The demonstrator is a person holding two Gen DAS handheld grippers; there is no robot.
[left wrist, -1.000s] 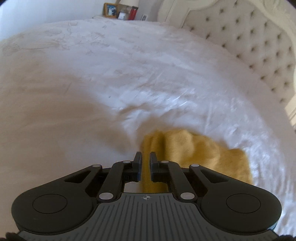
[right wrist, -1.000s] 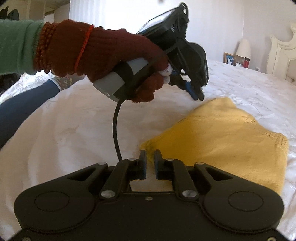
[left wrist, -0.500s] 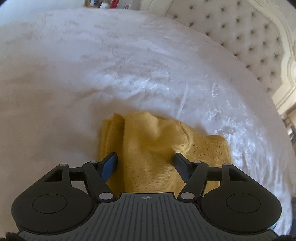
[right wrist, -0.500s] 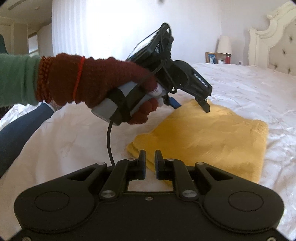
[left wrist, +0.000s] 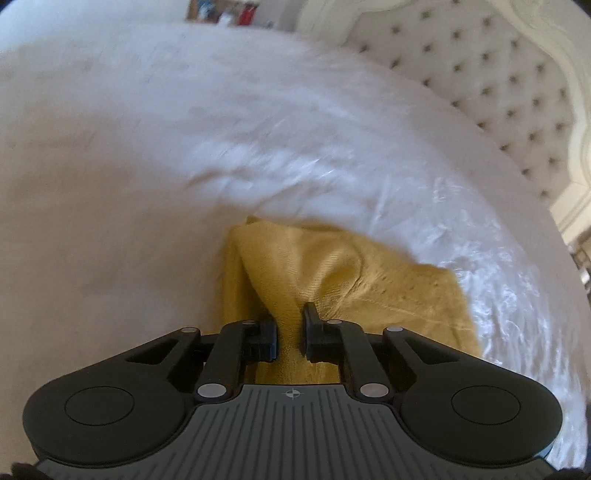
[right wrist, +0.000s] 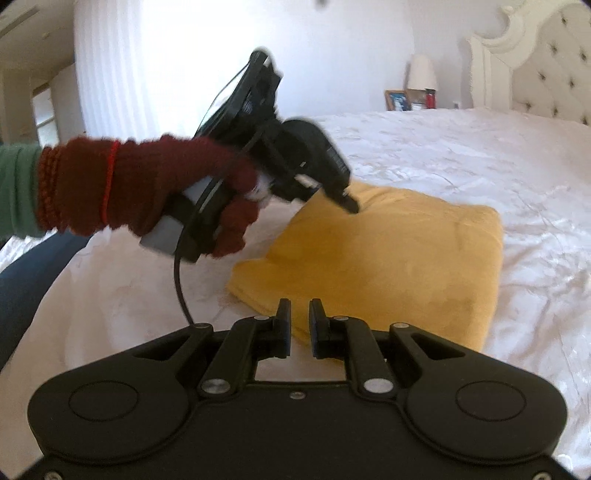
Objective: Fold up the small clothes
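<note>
Since the fold has to be lifted by a pinch of cloth, the left gripper [left wrist: 290, 334] in its own wrist view has just closed its jaws on a raised ridge of the yellow knitted garment [left wrist: 369, 291], and the fabric bunches up between the pads and puckers away from them. The garment lies on the white bedspread [left wrist: 147, 166] directly ahead of and under the fingers, spreading mostly to their right, with one folded edge running just past the left finger. Beyond the fingertips the bedspread is bare; a tufted headboard [left wrist: 498, 92] curves far off to the upper right, and a few small framed things on a nightstand [left wrist: 221, 13] sit far ahead. Nothing lies between the jaws and the cloth.

From the right wrist view, the right gripper [right wrist: 297, 328] has its jaws nearly together with nothing between them; it hangs just short of the near corner of the garment [right wrist: 388, 266], seemingly waiting to take that edge. Ahead and to its left, a hand in a dark red knitted glove [right wrist: 147, 192] holds the left gripper [right wrist: 351, 205], whose tips dip into the garment's far side, where a small fold rises. That hand and its cable [right wrist: 181, 288] cross the space to the left, so the right gripper's clear way in is straight ahead. A lamp [right wrist: 423, 72] stands far behind.
</note>
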